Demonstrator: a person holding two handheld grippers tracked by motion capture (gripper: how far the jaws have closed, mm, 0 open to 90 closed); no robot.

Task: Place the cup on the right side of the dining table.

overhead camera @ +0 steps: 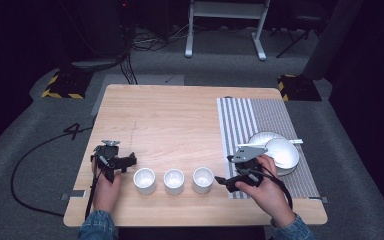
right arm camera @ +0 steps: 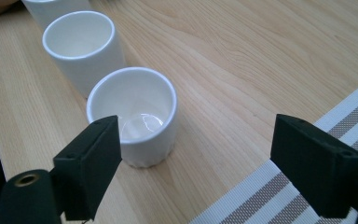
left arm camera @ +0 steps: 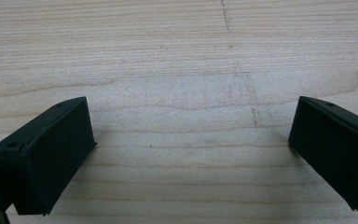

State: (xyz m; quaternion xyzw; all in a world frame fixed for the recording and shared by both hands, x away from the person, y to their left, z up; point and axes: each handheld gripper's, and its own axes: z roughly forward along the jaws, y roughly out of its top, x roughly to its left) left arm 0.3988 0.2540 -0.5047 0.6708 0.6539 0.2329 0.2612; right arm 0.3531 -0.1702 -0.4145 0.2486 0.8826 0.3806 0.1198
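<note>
three white cups (overhead camera: 173, 180), two bowls (overhead camera: 276, 150)

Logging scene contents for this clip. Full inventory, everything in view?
table: 1, light wood, centre
cups: 3, white, row along near edge, between the hands
placemat: 1, grey-and-white striped, table's right side
bowl: 1, white, on a white plate on the placemat
spoon-like utensil: 1, white, across the dishes
hazard-striped blocks: 2, yellow-black, floor beyond the far corners
left tongs: open, black, over bare table left of the cups
right tongs: open, black, right of the cups
</note>
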